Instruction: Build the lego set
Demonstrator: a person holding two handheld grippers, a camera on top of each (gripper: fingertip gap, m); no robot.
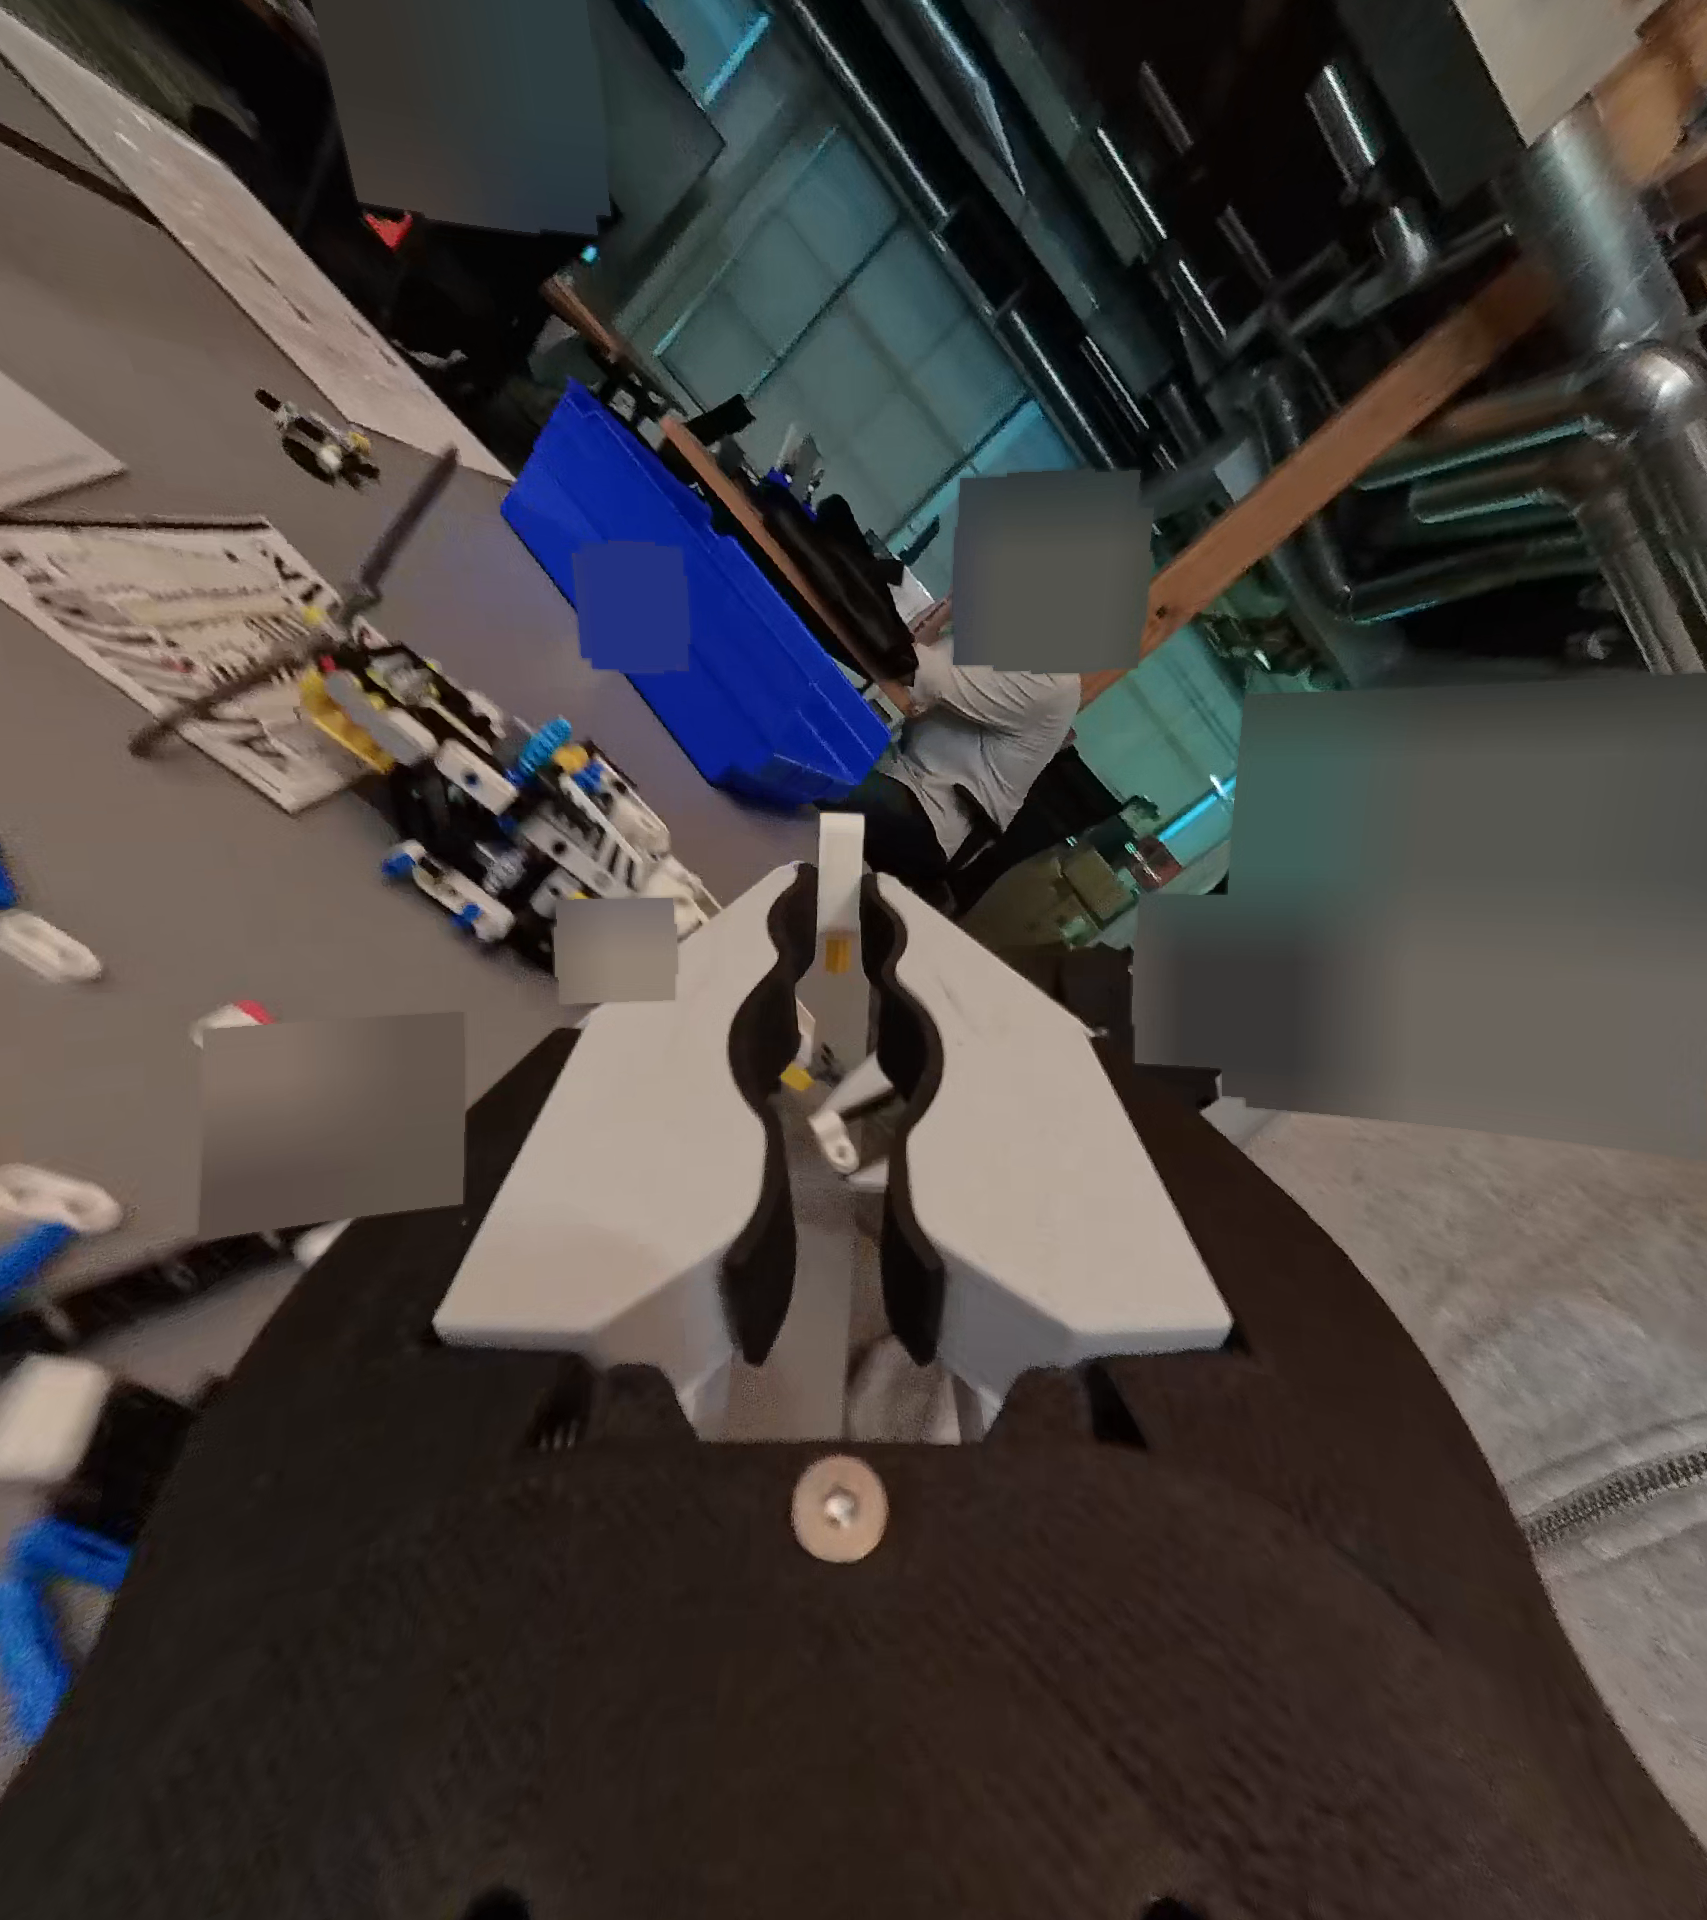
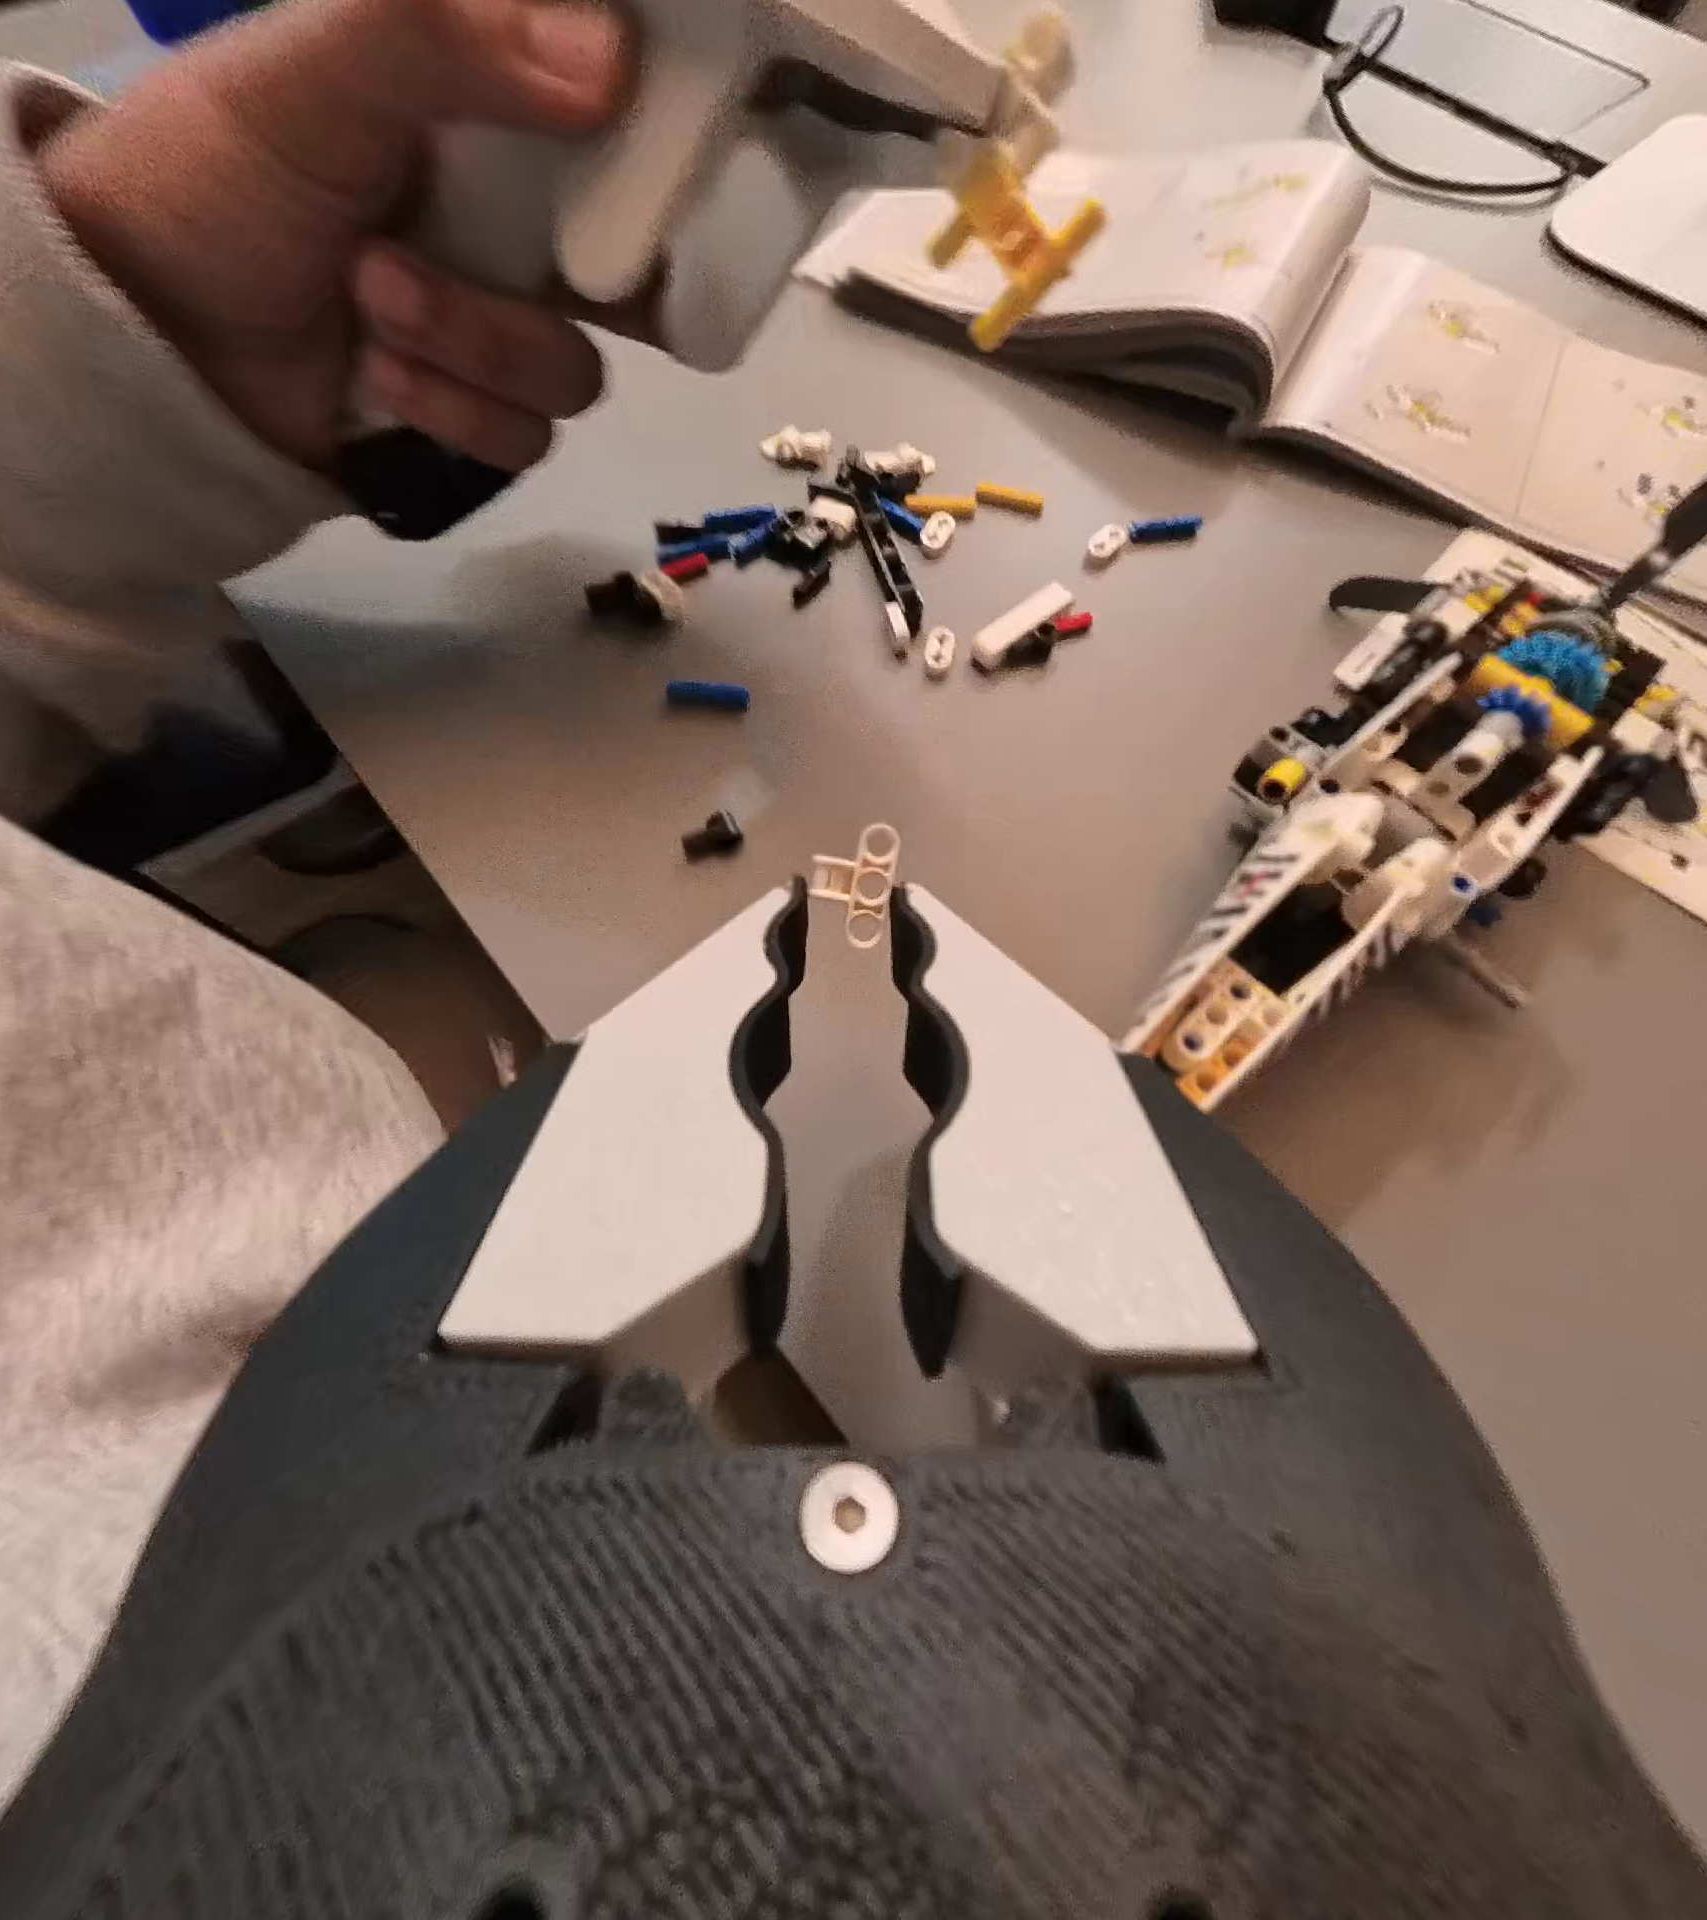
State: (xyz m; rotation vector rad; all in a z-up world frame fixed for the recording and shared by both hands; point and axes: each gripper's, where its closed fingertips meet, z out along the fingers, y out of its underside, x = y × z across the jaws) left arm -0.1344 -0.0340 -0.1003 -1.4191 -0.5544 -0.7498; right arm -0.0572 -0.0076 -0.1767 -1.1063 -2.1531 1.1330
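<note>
My left gripper (image 1: pixel 841 896) is shut on a white beam (image 1: pixel 841 862) with a yellow part (image 1: pixel 836 951) below it, held in the air off the table. In the right wrist view this gripper (image 2: pixel 994 99) shows at the top in a hand (image 2: pixel 309 239), with a yellow cross-shaped part (image 2: pixel 1015 223) hanging from the white beam. My right gripper (image 2: pixel 854 896) is shut on a small cream connector with round holes (image 2: pixel 870 894), above the table's near edge. The half-built helicopter model (image 2: pixel 1400 831) lies to the right; it also shows in the left wrist view (image 1: pixel 516 810).
A pile of loose blue, black, white and yellow pieces (image 2: pixel 849 530) lies mid-table. An open instruction booklet (image 2: pixel 1244 312) lies behind it. Sticker sheets (image 1: pixel 153 613) lie under the model's rotor. A blue bin (image 1: pixel 703 644) stands at the table's far edge. A grey sleeve (image 2: pixel 49 1143) is at left. About 11 cm separates my left fingertips from my right.
</note>
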